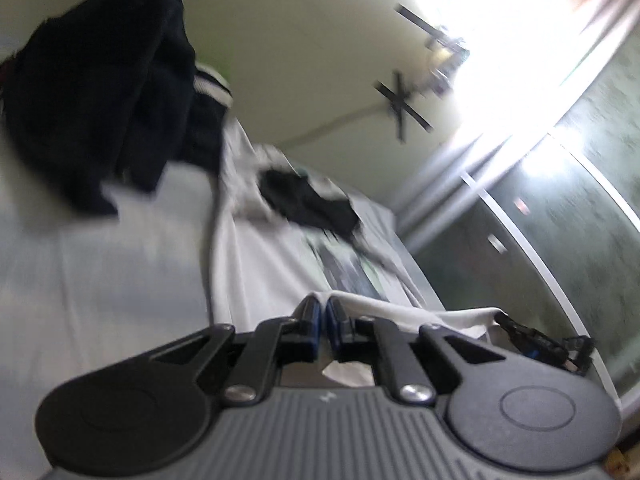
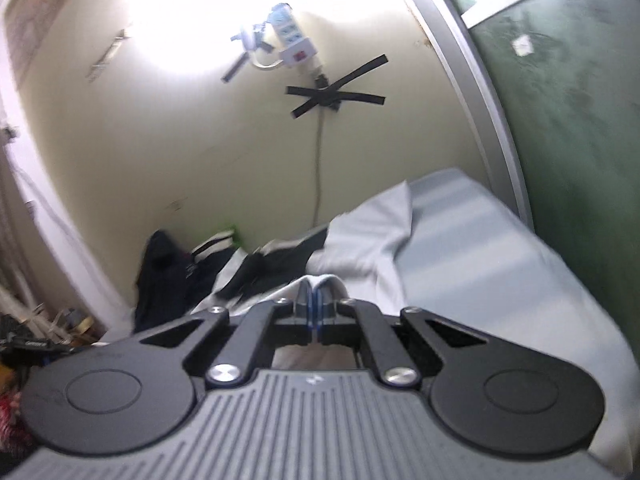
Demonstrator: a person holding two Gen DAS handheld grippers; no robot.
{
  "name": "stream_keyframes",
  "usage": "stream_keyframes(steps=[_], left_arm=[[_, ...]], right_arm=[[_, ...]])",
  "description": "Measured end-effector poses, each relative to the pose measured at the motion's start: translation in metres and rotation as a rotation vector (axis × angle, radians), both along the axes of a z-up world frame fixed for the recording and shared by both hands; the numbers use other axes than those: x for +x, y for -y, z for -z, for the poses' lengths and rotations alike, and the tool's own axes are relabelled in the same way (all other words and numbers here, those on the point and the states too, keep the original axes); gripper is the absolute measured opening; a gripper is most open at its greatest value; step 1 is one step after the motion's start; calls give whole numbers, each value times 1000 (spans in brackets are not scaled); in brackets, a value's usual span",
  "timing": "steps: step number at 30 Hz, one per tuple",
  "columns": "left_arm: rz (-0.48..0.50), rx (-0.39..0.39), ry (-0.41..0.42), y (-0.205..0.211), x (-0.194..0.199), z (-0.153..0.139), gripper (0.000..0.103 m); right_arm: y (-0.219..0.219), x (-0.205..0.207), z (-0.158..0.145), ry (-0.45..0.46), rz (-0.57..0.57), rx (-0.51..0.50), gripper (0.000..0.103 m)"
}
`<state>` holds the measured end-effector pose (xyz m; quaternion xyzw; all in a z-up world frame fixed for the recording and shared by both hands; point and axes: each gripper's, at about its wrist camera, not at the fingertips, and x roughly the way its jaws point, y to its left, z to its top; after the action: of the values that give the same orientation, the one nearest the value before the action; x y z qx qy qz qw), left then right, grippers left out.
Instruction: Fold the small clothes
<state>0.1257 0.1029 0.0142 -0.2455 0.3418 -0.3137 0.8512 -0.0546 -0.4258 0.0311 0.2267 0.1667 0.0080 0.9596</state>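
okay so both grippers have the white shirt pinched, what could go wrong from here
1. The left gripper and right gripper each pinch only a thin edge of the white shirt; a tug might slip it free.
2. A black garment lies on the shirt and may drag along or fall.
3. The black clothes pile sits close and could snag.

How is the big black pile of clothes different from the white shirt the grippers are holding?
The black pile is dark and bunched in a heap; the white shirt is pale and spread out, with a printed picture on it. No gripper touches the pile, while the left hand-held gripper and right hand-held gripper each pinch the shirt's edge. Both lie on the bed.
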Motion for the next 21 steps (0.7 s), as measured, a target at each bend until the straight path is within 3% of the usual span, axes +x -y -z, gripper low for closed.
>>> stream_keyframes(steps=[1, 3, 4, 5, 6, 8, 10, 14, 17, 19, 21], left_arm=[[-18, -4, -8, 3, 17, -1, 6], [-93, 39, -15, 9, 52, 0, 17], [-175, 102, -35, 12, 66, 3, 38], [-245, 139, -62, 14, 75, 8, 44], [-269, 142, -84, 13, 80, 13, 44], [-226, 119, -83, 13, 77, 18, 46], [-205, 201, -4, 23, 64, 15, 49], [-90, 378, 109, 55, 52, 10, 59], [-36, 461, 125, 73, 57, 16, 67], [-38, 478, 112, 75, 64, 22, 70], [-46, 463, 77, 73, 77, 27, 70]], right_arm=[[8, 23, -2, -12, 19, 15, 5], [22, 70, -3, -41, 100, 28, 7], [24, 90, -1, -58, 155, -5, 12], [25, 106, 2, -90, 205, -47, 34], [25, 118, 4, -130, 238, -87, 47], [21, 122, 9, -148, 229, -140, 46], [11, 111, 11, -137, 162, -171, 46], [-41, 100, 15, -128, -96, -252, 46], [-97, 101, 26, -161, -309, -428, 46], [-131, 99, 39, -185, -439, -576, 47], [-148, 107, 52, -237, -499, -683, 46]])
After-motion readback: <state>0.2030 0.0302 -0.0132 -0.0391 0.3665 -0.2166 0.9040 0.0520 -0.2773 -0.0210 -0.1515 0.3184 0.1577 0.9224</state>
